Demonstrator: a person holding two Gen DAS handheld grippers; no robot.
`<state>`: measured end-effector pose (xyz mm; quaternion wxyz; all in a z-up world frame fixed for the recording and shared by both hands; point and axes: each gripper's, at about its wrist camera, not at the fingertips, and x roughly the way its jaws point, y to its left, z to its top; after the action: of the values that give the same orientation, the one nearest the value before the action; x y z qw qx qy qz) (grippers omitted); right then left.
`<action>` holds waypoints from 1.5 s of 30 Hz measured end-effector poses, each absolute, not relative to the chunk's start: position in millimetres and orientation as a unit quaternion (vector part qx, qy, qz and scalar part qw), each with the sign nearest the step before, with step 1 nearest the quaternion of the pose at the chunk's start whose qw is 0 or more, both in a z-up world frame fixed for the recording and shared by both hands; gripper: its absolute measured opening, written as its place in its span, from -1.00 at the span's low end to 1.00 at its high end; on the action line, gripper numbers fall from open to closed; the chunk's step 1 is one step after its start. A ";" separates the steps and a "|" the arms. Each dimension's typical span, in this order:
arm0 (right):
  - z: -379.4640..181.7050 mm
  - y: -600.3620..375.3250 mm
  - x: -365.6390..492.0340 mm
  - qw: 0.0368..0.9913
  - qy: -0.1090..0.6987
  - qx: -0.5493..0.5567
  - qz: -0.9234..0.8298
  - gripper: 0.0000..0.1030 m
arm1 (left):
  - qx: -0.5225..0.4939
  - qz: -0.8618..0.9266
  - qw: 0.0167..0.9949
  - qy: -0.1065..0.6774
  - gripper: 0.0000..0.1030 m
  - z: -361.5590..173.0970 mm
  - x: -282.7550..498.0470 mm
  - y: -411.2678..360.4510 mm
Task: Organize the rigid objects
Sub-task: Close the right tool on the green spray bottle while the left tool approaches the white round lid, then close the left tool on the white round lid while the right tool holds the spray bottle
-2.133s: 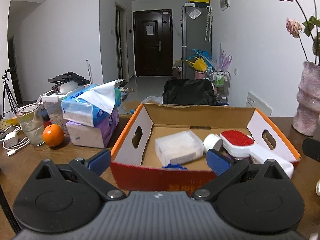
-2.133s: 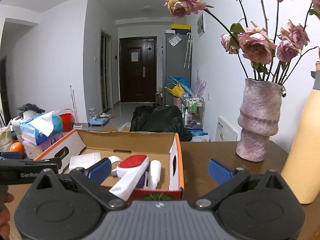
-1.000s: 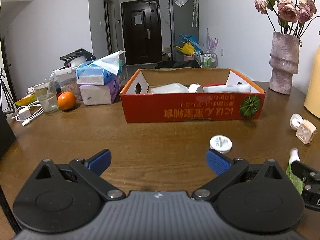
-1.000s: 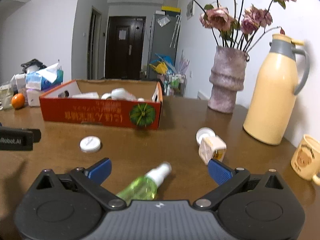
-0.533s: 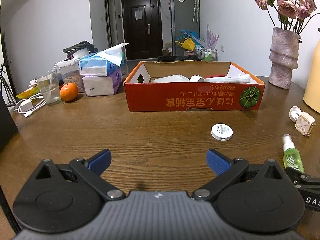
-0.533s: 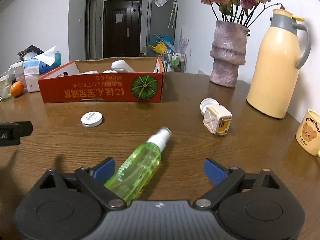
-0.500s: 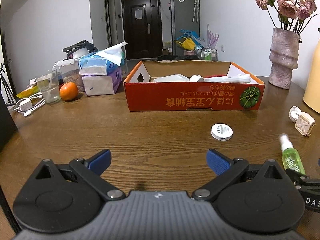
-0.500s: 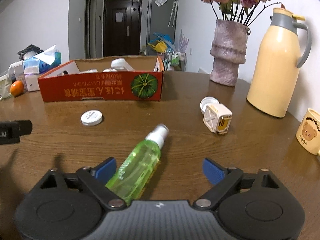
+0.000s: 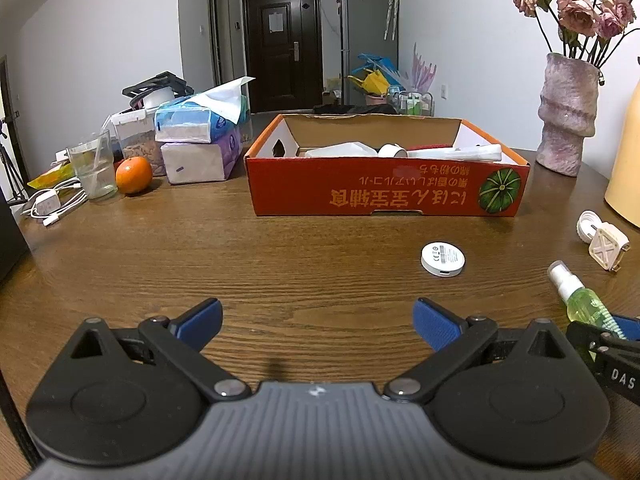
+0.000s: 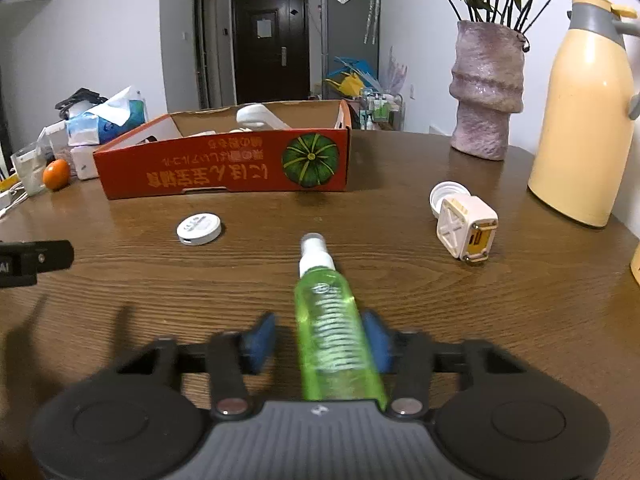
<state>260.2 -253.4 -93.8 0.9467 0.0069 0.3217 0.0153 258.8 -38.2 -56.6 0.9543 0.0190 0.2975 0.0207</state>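
1. My right gripper has just been closing; its fingers now clamp the green bottle, which lies on the surface.
2. I judge the grip sits low on the body, so I should lift slowly and keep the nozzle level toward the box.
3. My left gripper is empty, fingers apart.
4. Loose things I count: one bottle, one white disc, one cube, one cap.

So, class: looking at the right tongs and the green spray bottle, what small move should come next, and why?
Probably lift. The right tongs, just closed, flank the green spray bottle, which lies on the table; the orange box stands beyond.
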 end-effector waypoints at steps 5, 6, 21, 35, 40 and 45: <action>-92.8 -255.9 262.8 0.947 0.319 0.007 0.033 -0.42 | 0.019 0.019 0.954 0.300 1.00 -58.0 259.8 -38.6; -92.5 -257.7 264.3 0.948 0.317 0.017 0.036 -0.42 | 0.020 0.019 0.953 0.301 1.00 -58.5 260.5 -38.9; -71.1 -277.0 265.0 0.971 0.225 0.060 0.047 -0.42 | 0.038 -0.001 0.950 0.309 1.00 -62.7 284.8 -68.3; -72.7 -300.4 284.1 0.975 0.207 0.069 0.036 -0.42 | 0.035 -0.008 0.943 0.332 1.00 -75.7 330.9 -106.9; -74.1 -308.1 293.7 0.977 0.202 0.068 0.030 -0.42 | 0.039 -0.008 0.942 0.332 1.00 -78.0 341.4 -116.5; -75.2 -310.0 301.8 0.977 0.199 0.065 0.029 -0.42 | 0.042 -0.017 0.941 0.335 0.92 -80.6 350.2 -125.0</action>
<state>301.8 -310.0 -75.2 0.9775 0.0646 0.1986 0.0293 350.2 -125.0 -80.6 0.9412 0.0425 0.3346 -0.0166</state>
